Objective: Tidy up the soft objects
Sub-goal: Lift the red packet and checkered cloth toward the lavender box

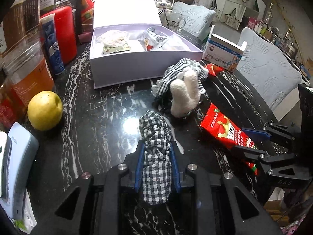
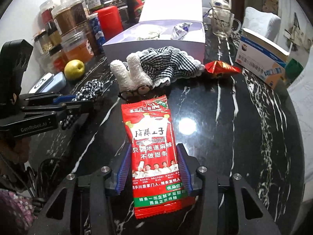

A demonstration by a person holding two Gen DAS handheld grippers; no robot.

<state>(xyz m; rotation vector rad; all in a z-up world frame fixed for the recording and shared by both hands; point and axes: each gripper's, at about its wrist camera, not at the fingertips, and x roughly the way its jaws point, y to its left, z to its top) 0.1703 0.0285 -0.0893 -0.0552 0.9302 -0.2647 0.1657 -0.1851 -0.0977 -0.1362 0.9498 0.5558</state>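
Note:
My left gripper (image 1: pixel 156 152) is shut on a black-and-white checked scrunchie (image 1: pixel 155 137), held over the dark marble table (image 1: pixel 97 117); it also shows in the right wrist view (image 2: pixel 90 87). My right gripper (image 2: pixel 153 156) is shut on a red snack packet (image 2: pixel 152 146), seen also in the left wrist view (image 1: pixel 225 131). A white plush toy (image 1: pixel 183 96) with glasses and a checked frilled cloth (image 1: pixel 182 72) lie in front of the open lilac box (image 1: pixel 144 62).
Jars, a red canister (image 1: pixel 65 33) and a blue tube stand at the left. A yellow pear (image 1: pixel 45 110) lies near them. A small red packet (image 1: pixel 214 69), a medicine carton (image 1: pixel 225 52) and a glass mug (image 2: pixel 223 22) sit at the right.

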